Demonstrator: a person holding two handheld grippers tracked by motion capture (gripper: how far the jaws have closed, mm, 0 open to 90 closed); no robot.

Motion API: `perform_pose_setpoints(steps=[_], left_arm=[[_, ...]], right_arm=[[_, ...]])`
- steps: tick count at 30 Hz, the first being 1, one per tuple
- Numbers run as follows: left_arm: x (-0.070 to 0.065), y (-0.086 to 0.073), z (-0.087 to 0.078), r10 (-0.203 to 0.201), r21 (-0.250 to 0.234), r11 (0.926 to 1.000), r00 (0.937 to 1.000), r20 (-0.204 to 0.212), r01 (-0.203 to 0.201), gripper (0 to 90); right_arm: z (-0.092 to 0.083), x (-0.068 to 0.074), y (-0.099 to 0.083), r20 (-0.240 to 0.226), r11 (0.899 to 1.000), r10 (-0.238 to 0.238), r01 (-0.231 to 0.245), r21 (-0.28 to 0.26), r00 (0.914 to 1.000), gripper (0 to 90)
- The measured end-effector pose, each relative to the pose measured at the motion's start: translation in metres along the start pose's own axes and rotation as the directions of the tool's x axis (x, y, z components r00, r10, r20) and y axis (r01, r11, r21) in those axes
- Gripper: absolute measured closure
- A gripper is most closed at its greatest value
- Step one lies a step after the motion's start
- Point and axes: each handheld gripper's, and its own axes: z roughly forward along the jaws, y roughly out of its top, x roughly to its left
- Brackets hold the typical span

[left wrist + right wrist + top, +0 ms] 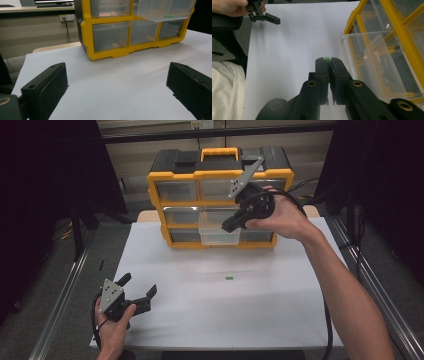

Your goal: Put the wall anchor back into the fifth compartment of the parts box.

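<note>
A yellow and black drawer cabinet (172, 176) stands at the back of the white table (280, 315). One clear drawer (216, 236) in its middle column is pulled out, and the left gripper view shows a green bit (170, 16) inside it. My right gripper (226, 226) hangs in front of that drawer, pointing down and left. Its jaws are shut on a small green piece (327, 59) at the tips. Another small green piece (229, 278) lies on the table below. My left gripper (139, 284) rests at the front left, open, with nothing between its jaws.
The pulled-out clear drawer (362, 62) juts out just right of my right gripper's jaws. A desk edge with a wall socket (65, 17) lies beyond the table's left side. Metal rails (60, 290) run along both sides of the table.
</note>
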Motion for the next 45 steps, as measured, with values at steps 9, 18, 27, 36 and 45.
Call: perform_pose_setpoints(steps=[9,18,27,36,45], left_arm=[[0.0,0.0,-0.001,0.001,-0.001,1.0,1.0,-0.006,-0.001,3.6],[0.0,0.0,-0.001,-0.003,-0.006,1.0,1.0,0.008,0.003,3.6],[0.0,0.0,-0.002,-0.007,-0.006,1.0,1.0,-0.002,0.007,3.6],[0.0,0.0,-0.003,-0.002,-0.005,1.0,1.0,-0.007,0.002,3.6],[0.001,0.0,-0.003,0.001,0.002,1.0,1.0,-0.005,-0.001,3.6]], right_arm=[[0.002,-0.015,0.022,0.041,0.998,0.014,-0.017,0.061,0.999,85.2],[0.011,-0.024,0.034,0.059,0.994,0.049,-0.055,0.098,0.9971,85.2],[0.026,-0.041,0.034,0.095,0.982,0.103,-0.117,0.146,0.9901,85.2],[0.032,-0.054,0.028,0.114,0.97,0.132,-0.152,0.188,0.9847,85.1],[0.046,-0.062,0.017,0.118,0.955,0.149,-0.173,0.242,0.9819,85.1]])
